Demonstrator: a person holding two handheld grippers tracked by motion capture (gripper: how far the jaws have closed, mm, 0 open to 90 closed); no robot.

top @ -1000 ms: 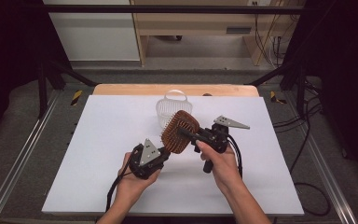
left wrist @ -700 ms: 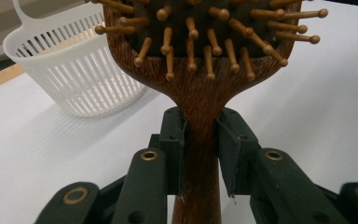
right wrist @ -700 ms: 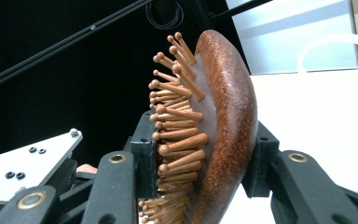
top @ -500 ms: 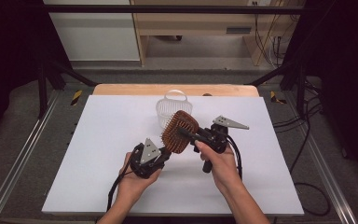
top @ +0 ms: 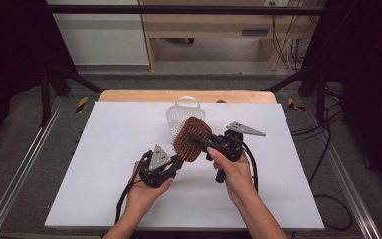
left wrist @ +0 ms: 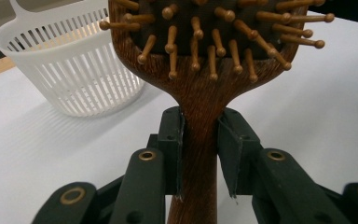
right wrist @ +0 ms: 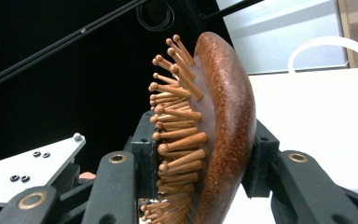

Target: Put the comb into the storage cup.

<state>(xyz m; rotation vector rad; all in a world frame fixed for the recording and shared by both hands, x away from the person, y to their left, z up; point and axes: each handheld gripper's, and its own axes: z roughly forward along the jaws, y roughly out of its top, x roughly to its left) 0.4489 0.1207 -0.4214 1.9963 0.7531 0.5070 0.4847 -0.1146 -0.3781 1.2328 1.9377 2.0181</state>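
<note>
Two grippers share one wooden hairbrush (top: 193, 138), held up above the white table (top: 104, 149) at its middle. Starting at the left, we hold the left gripper (top: 171, 162) in our left hand (top: 144, 191), its grey plate facing up. Its jaws point toward one o'clock and are clamped on the brush's handle, just below the neck; in the left gripper view (left wrist: 200, 154) both pads press against the dark wood from either side, and the pegged head spreads out above them. From that grip the brush runs up toward one o'clock, its oval head tilted with the bristle pegs facing us.

Behind the head, at about eleven o'clock from it, a white slotted basket (top: 180, 115) stands upright on the table, its handle raised; we cannot tell whether brush and basket touch.

Farther right, our right hand (top: 234, 172) carries the right gripper (top: 204, 144), which reaches in from three o'clock. Its jaws are closed on the head itself: in the right gripper view (right wrist: 200, 163) one pad sits among the pegs, the other on the rounded back.
</note>
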